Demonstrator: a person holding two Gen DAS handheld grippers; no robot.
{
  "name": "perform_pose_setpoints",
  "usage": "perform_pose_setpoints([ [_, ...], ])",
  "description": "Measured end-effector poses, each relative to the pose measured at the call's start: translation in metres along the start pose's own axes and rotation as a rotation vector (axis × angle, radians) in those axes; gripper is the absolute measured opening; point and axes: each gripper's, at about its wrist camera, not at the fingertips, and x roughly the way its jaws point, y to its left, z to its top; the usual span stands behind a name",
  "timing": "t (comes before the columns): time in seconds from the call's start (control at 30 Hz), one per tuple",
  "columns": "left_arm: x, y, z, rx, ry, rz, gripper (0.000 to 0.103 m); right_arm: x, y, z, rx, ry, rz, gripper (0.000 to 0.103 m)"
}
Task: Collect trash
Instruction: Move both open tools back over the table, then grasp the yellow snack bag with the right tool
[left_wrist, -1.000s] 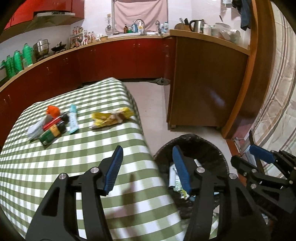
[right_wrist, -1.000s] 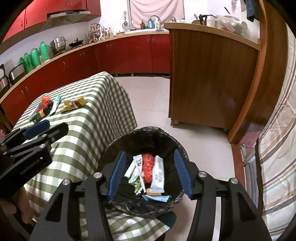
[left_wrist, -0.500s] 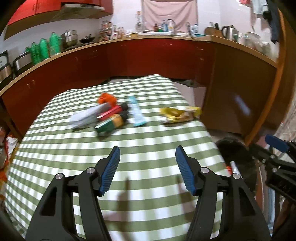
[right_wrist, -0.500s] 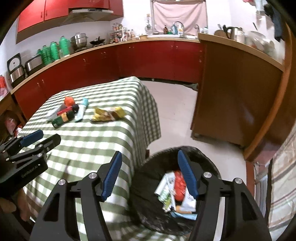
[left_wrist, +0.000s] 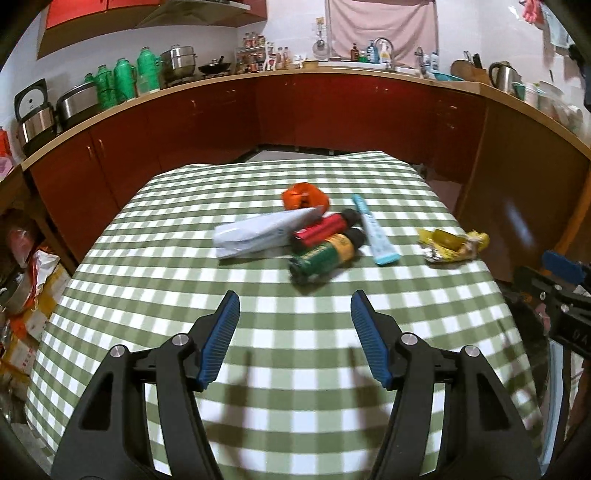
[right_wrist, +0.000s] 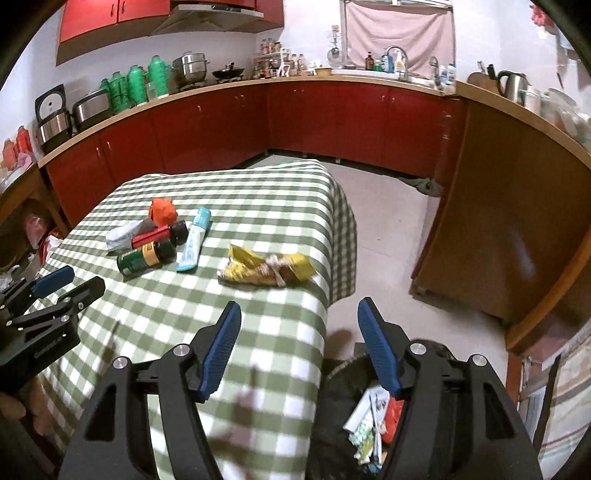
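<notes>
A crumpled yellow wrapper lies alone near the right edge of the checked worktop, apart from a cluster to its left: a light-blue tube, a green bottle, a red bottle, a white pouch and an orange scrap. The left tool hangs over the near worktop, jaws wide apart and empty. The right tool, also spread and empty, straddles the worktop's right edge above the black bin holding discarded packets.
</notes>
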Motion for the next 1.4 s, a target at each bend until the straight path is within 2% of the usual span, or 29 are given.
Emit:
perform_pose_setpoints([
  [0.13,0.011,0.015,0.006,-0.016,0.014,0.029,0.061,0.014,0.003,0.012,0.009,0.009,0.019,0.067],
  [0.23,0.018,0.025,0.009,-0.03,0.026,0.043,0.061,0.024,0.007,0.019,0.014,0.023,0.044,0.074],
  [0.37,0.024,0.034,0.012,-0.058,0.044,0.038,0.062,0.037,0.013,0.026,-0.002,0.033,0.048,0.075],
  [0.77,0.035,0.047,0.016,-0.082,0.067,0.036,0.062,0.06,0.023,0.035,-0.045,0.09,0.074,0.075],
  [1.1,0.036,0.051,0.014,-0.093,0.07,0.035,0.062,0.049,0.038,0.021,-0.085,0.098,0.103,0.075],
  [1.3,0.036,0.051,0.014,-0.091,0.073,0.036,0.062,0.052,0.032,0.027,-0.065,0.082,0.075,0.075],
  [1.4,0.037,0.052,0.014,-0.093,0.079,0.036,0.062,0.058,0.029,0.032,-0.064,0.088,0.071,0.068],
])
